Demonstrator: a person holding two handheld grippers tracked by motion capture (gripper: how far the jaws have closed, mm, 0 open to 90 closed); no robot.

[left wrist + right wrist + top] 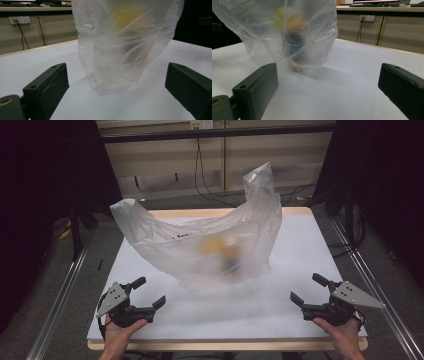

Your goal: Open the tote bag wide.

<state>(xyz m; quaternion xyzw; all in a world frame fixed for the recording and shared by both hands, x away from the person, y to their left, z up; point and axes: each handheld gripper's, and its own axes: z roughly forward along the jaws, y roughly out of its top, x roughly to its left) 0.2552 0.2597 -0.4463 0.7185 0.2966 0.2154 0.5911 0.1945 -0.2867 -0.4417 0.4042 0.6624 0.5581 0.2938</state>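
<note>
White table (300, 245); black cables (201, 170) hang behind; wall socket (19, 19).

White, matte worktop (300, 250) with a pale wooden edge sits centre stage, lit evenly from above. Beyond it runs a beige panelled wall (280, 160), a white power socket (201, 124) up top, thin black cables (200, 175) dangling down to the grey floor (45, 285). Black curtains (45, 180) close in on both sides, dark and heavy. 2 silver metal rails (65, 290) flank the worktop along the floor. In the left gripper view, another white wall socket (19, 20) shows under a dark ledge.
</note>
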